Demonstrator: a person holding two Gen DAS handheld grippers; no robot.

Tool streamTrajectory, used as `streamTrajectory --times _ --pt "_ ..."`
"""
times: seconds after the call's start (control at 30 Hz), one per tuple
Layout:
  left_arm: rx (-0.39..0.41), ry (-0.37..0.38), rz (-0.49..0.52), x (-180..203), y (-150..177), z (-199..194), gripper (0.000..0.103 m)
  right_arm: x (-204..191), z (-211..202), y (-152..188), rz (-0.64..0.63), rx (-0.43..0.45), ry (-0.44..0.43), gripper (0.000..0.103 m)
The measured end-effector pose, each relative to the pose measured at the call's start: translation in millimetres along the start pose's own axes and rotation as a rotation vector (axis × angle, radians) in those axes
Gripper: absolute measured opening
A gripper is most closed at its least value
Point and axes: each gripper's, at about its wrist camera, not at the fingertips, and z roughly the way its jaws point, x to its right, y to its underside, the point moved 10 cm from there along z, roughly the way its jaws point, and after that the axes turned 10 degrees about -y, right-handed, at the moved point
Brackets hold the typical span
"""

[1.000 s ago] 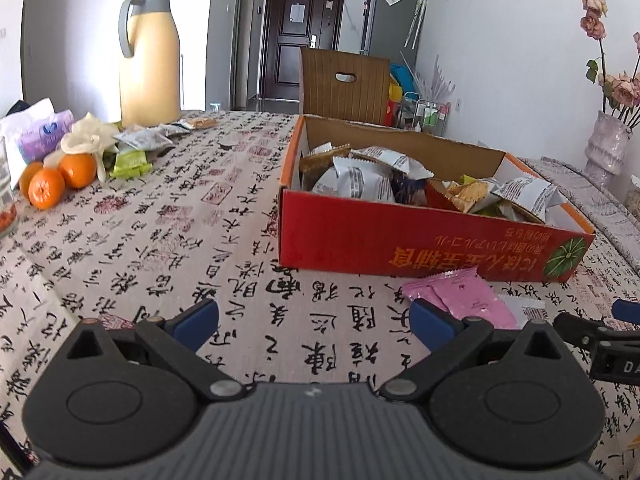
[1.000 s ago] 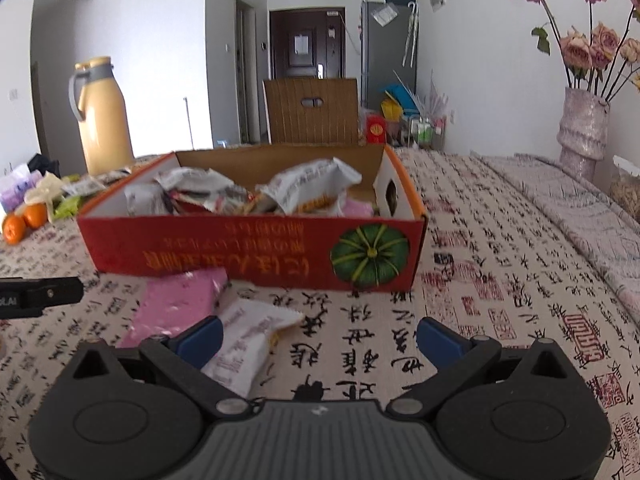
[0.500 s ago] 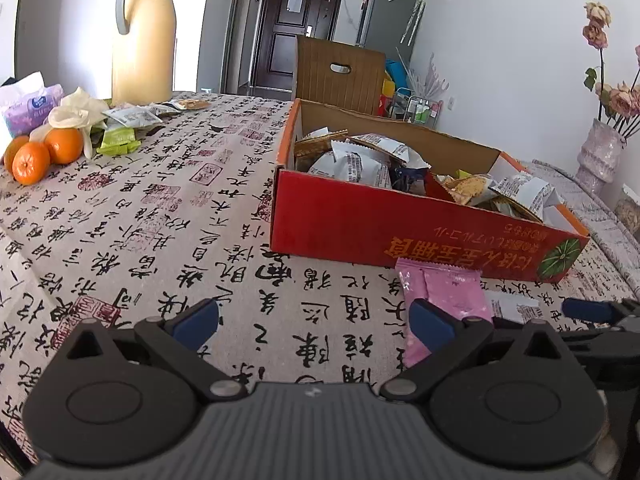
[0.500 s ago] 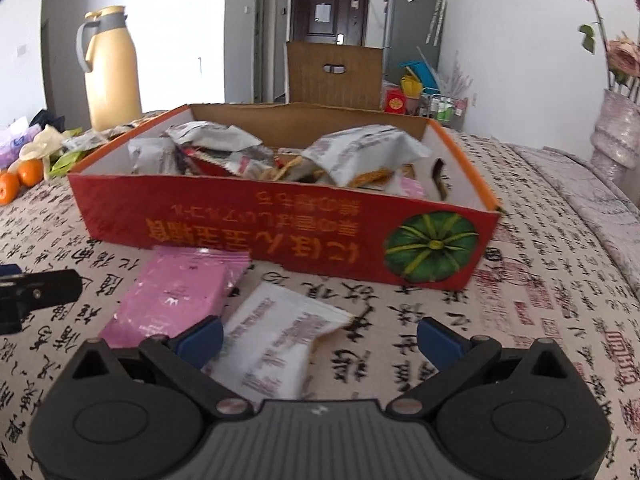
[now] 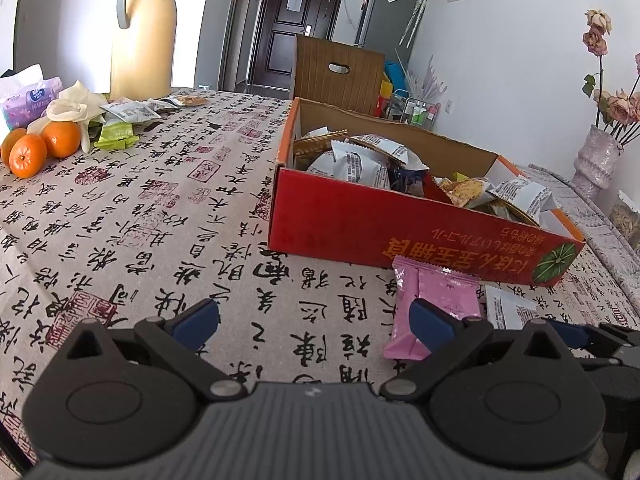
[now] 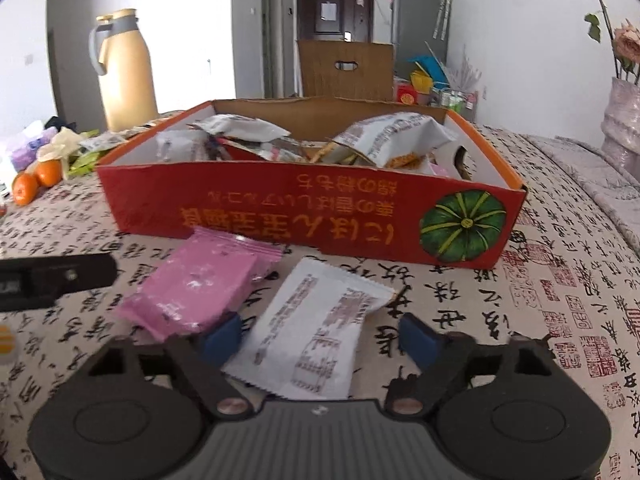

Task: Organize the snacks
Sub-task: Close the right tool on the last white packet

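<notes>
Desk's crowded: right gripper [image 6: 320, 334] fingers closing round the white packet [image 6: 316, 334], could snag the pink packet [image 6: 200, 288] beside it; left gripper [image 5: 314, 318] wide, empty

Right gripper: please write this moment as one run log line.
right gripper: closing around white packet | pink packet: on table | box: behind

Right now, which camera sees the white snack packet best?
The right wrist view: the white snack packet lies whole between the closing right gripper. The left wrist view shows only part of it, behind that camera's own gripper.
</notes>
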Motion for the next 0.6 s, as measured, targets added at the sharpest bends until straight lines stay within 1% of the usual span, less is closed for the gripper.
streamTrajectory --times 0.03,0.07,0.1,0.17,0.23,0.43,0.6 --pt "0.0 -0.001 0.0 -0.1 0.1 0.2 0.103 -3.7 -1.8 0.3 -0.009 0.005 -0.013 0.062" --pt "-0.001 -0.003 0.0 -0.1 0.1 0.4 0.103 -5.8 -3.3 0.7 -0.012 0.009 -0.018 0.053" --pt "-0.001 -0.004 0.0 -0.1 0.2 0.8 0.103 -6.4 -4.9 1.3 -0.01 0.015 -0.019 0.05" --pt "-0.001 -0.007 0.001 -0.1 0.6 1.1 0.103 -6.5 -6.7 2.1 -0.003 0.028 -0.02 0.048" --pt "-0.002 -0.01 0.001 -0.4 1.0 1.4 0.103 -6.5 -10.3 2.2 0.002 0.042 -0.024 0.043" --pt "-0.002 -0.023 0.005 -1.0 0.6 1.8 0.103 -4.8 -23.6 1.7 0.018 0.081 -0.037 0.042" --pt "-0.019 -0.03 0.019 0.8 -1.4 0.8 0.103 2.6 -35.0 -1.4 0.04 0.118 -0.036 0.042"
